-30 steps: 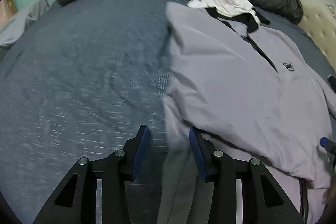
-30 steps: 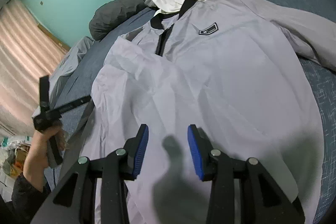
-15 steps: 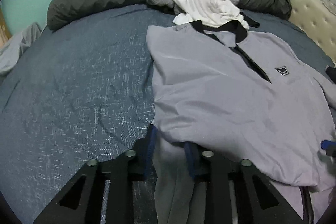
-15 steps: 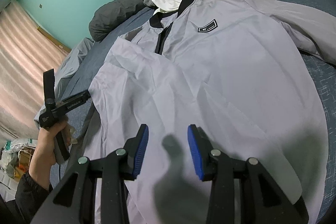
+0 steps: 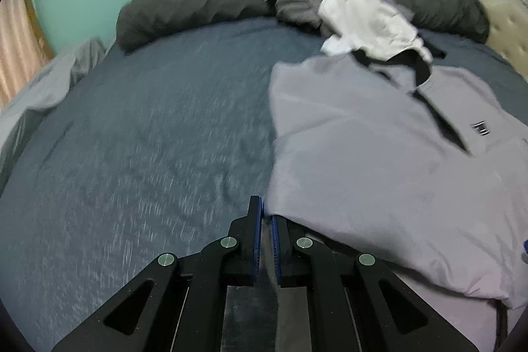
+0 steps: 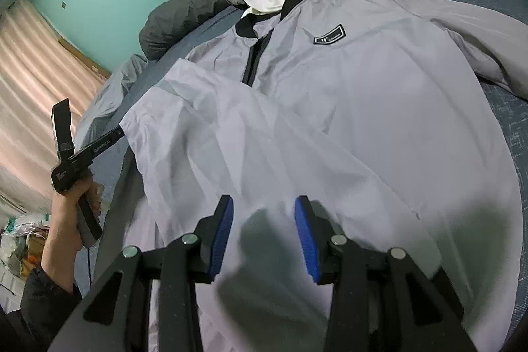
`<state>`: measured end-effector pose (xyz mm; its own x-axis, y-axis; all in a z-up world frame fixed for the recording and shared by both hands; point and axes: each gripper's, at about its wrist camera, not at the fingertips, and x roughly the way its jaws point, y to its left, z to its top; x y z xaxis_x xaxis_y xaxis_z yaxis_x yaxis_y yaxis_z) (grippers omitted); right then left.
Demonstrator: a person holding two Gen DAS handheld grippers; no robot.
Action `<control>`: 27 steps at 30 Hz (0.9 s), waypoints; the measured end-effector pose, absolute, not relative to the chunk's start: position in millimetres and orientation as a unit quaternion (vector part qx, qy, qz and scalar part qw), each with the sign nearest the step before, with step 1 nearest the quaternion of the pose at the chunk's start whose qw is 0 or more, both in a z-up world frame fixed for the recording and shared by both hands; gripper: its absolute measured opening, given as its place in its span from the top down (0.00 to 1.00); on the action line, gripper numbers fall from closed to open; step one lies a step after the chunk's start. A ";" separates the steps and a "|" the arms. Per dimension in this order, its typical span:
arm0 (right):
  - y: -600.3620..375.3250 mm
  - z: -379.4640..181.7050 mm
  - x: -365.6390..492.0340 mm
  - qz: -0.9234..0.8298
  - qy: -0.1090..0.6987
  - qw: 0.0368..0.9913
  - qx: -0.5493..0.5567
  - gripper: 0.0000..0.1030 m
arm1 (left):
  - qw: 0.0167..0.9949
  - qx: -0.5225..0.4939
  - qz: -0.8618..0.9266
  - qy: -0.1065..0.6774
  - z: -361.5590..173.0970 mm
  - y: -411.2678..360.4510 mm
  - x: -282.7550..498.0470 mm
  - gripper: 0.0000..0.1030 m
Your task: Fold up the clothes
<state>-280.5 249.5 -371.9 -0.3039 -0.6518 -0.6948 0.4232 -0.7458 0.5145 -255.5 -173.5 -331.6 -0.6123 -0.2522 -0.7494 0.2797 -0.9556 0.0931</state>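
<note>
A light grey jacket (image 5: 379, 170) with a black collar and a chest badge lies face up on the blue bed sheet (image 5: 148, 154). One sleeve is folded across its front (image 6: 231, 137). My left gripper (image 5: 265, 220) is shut on the jacket's near left edge, and a strip of grey cloth runs down between its fingers. In the right wrist view a person's hand (image 6: 72, 203) holds that gripper at the jacket's left side. My right gripper (image 6: 264, 213) hangs open just above the jacket's lower front, casting a shadow on it and gripping nothing.
A heap of white and grey clothes (image 5: 356, 15) lies by the jacket's collar, against a rolled dark duvet (image 5: 198, 9) at the far side. A padded headboard (image 5: 505, 22) is at the right. More grey cloth (image 5: 49, 81) hangs off the bed's left edge.
My left gripper went from open to shut on the jacket's left edge, and its view has shifted left. The right gripper has stayed open in the same place.
</note>
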 end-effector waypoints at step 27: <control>248.6 -370.9 -281.5 -0.796 -0.122 0.341 0.485 0.62 | 0.093 0.427 -0.876 0.204 -369.4 -216.4 -244.1 0.98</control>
<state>-281.5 248.6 -370.9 -0.2975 -0.6619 -0.6880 0.4245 -0.7372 0.5256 -244.1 -216.4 -369.4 -0.6178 0.0120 -0.7863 0.3374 -0.8991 -0.2788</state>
